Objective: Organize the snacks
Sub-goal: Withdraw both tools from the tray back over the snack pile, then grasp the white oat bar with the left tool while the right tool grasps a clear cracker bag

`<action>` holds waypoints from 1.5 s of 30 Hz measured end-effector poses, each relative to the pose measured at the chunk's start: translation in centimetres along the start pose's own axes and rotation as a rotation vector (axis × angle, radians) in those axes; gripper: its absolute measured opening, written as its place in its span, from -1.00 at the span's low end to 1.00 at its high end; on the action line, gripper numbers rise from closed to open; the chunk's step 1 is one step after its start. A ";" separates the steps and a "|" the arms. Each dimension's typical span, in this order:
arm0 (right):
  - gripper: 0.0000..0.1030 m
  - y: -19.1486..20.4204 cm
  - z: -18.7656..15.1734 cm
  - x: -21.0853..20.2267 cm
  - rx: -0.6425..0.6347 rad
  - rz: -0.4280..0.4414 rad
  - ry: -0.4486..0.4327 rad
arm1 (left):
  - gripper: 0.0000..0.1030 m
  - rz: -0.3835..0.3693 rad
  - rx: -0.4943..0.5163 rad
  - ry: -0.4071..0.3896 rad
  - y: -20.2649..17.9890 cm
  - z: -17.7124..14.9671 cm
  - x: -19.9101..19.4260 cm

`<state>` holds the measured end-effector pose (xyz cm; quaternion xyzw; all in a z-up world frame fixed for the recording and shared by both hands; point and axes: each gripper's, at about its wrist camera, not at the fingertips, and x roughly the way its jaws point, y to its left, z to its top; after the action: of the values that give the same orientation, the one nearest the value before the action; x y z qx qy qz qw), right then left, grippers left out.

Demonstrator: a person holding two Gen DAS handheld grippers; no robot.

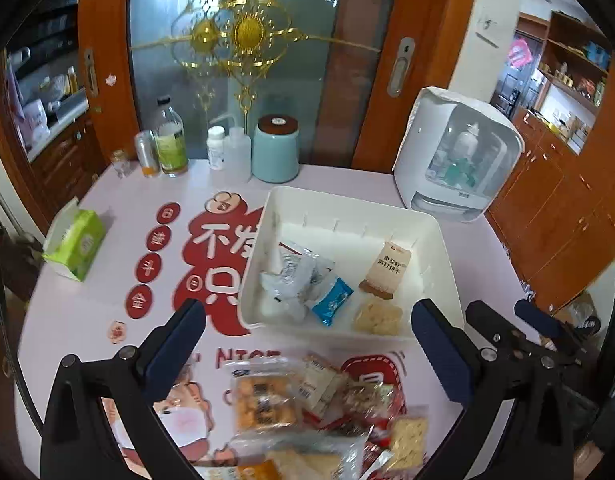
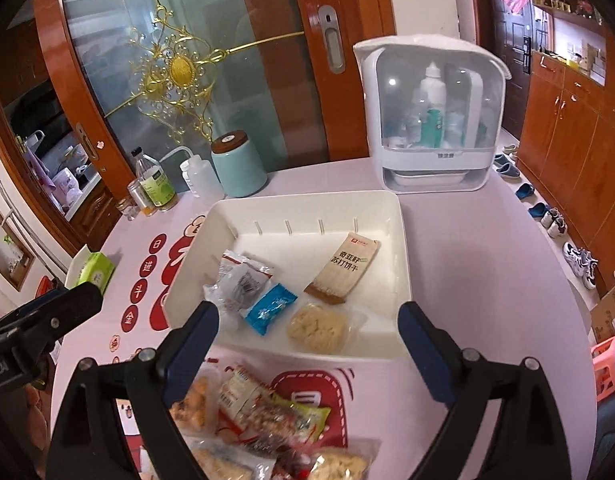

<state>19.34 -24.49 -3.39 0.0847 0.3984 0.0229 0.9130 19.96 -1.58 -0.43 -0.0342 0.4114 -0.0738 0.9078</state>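
Both grippers, left (image 1: pixel 307 344) & right (image 2: pixel 309 340), wide open, empty, angled down over snack pile (image 1: pixel 307 412).

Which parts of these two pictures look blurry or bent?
Left wrist view: the loose snack pile near the bottom is smeared, the white bin fairly sharp, door frames bowed by the fisheye. Right wrist view: the pile is again soft, and the bin's packets read clearly.

Looking like a lived-in home: sliding glass door (image 1: pixel 235 60) with gold ornament, wooden cabinets (image 2: pixel 571 128), shoes (image 2: pixel 579 264) lining the floor, tissue box (image 1: pixel 75 240) and bottles (image 1: pixel 171 140) sitting on the counter (image 1: pixel 87 320).
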 end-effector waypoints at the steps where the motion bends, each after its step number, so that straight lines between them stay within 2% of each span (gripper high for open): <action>1: 0.78 0.2 -0.2 -0.5 0.003 0.001 -0.002 | 0.99 0.006 0.019 -0.009 0.1 -0.3 -0.8; 5: 0.78 1.6 -1.2 -2.9 -0.003 -0.006 -0.017 | 0.99 0.027 0.078 -0.037 0.3 -1.4 -4.0; 12: 0.78 4.0 -3.5 -7.1 -0.016 -0.006 -0.051 | 0.99 0.035 0.116 -0.079 1.7 -4.0 -8.9; 23: 0.78 7.1 -8.5 -10.3 -0.056 -0.016 -0.059 | 0.99 0.045 0.131 -0.062 3.8 -8.6 -11.2; 28: 0.78 7.4 -10.6 -10.4 -0.055 -0.019 -0.034 | 0.99 0.065 0.144 -0.018 4.9 -10.1 -9.8; 35: 0.78 7.3 -14.2 -8.6 -0.096 -0.031 0.059 | 0.99 0.057 0.132 0.144 8.7 -13.9 -5.3; 38: 0.78 7.1 -15.9 -7.4 -0.107 -0.017 0.113 | 0.98 0.056 0.194 0.215 9.3 -16.5 -3.3; 42: 0.76 6.4 -17.9 -6.0 -0.114 -0.014 0.172 | 0.99 0.058 0.298 0.265 9.1 -20.1 -1.5; 45: 0.62 5.2 -19.1 -4.8 -0.089 -0.003 0.223 | 0.99 0.074 0.358 0.286 8.8 -21.7 0.0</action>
<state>2.26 -17.34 -11.78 0.0405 0.4963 0.0483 0.8659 4.58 7.02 -15.85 0.1533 0.5171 -0.1165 0.8340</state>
